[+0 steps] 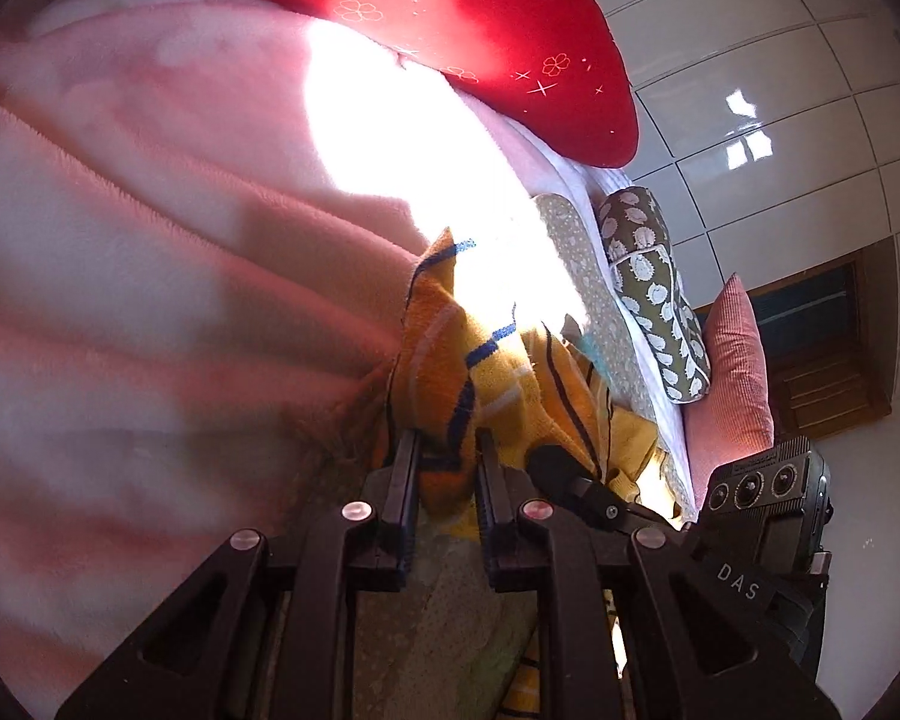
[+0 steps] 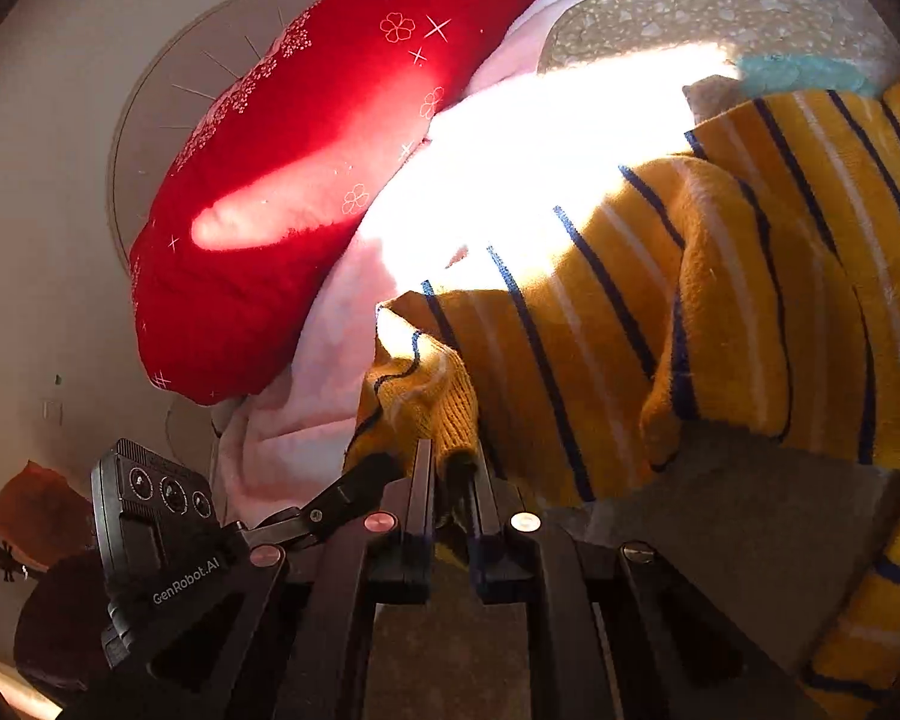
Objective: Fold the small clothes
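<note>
Nearest the cameras, at the close edge of the bed, both claws are clenched on the same garment. The left gripper (image 1: 447,450) pinches a bunched fold of the striped yellow jumper (image 1: 450,348), and the right gripper (image 2: 453,462) bites a ribbed hem or cuff of it (image 2: 426,402); cloth shows between the jaws in each wrist view. The knit looks soft, light and floppy, thick enough to bulk up in the grip. It should sag between the two holds and drape rather than keep a shape, so corners and hems seem the sensible places to hold it, pulled taut before laying it flat. Beyond the grippers the jumper lies rumpled on the olive patterned sheet (image 2: 720,18), partly in hard sunlight. Farther off sit a pink fleece blanket (image 1: 150,210) and, at the far edge, a red cushion (image 2: 282,192).
</note>
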`<state>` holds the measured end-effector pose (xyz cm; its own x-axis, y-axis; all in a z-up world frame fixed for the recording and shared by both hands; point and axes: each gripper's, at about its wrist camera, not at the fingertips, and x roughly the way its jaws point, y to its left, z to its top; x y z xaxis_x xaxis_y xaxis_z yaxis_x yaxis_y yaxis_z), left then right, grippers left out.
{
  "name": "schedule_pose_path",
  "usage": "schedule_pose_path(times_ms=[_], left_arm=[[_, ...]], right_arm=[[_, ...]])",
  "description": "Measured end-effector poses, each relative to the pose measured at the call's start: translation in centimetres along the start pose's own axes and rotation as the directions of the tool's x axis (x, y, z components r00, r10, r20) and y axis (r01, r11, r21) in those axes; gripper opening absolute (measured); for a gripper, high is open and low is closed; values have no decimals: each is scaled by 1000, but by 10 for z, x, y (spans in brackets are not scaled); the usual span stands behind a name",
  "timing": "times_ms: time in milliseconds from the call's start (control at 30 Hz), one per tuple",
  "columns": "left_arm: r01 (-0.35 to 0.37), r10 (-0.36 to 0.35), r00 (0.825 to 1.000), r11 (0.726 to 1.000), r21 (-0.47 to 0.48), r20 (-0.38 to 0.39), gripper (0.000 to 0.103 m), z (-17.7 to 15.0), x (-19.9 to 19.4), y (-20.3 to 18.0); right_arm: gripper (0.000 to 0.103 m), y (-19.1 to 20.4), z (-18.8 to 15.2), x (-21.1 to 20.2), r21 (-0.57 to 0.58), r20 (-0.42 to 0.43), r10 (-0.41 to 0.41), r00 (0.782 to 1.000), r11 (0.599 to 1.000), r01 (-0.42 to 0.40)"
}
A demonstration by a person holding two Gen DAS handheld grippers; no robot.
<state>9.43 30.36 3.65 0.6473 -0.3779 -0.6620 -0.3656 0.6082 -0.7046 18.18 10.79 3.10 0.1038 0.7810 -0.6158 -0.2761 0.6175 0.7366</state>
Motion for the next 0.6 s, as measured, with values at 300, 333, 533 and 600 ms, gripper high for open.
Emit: schedule_pose_path(times_ms=[300, 333, 533, 600], left_arm=[[54, -46, 998, 969, 241, -43, 21, -79, 2, -120], [62, -49, 997, 961, 271, -54, 28, -90, 2, -131], [38, -7, 997, 922, 385, -82, 46, -148, 2, -154], [20, 22, 995, 917, 397, -100, 46, -159, 6, -150]], right_arm=[[9, -9, -8, -164, -65, 236, -137, 962, 986, 156], [9, -19, -10, -185, -50, 260, -164, 952, 982, 183], [9, -106, -21, -303, 124, 367, -371, 853, 928, 350], [9, -132, -24, -331, 180, 385, -438, 812, 899, 400]])
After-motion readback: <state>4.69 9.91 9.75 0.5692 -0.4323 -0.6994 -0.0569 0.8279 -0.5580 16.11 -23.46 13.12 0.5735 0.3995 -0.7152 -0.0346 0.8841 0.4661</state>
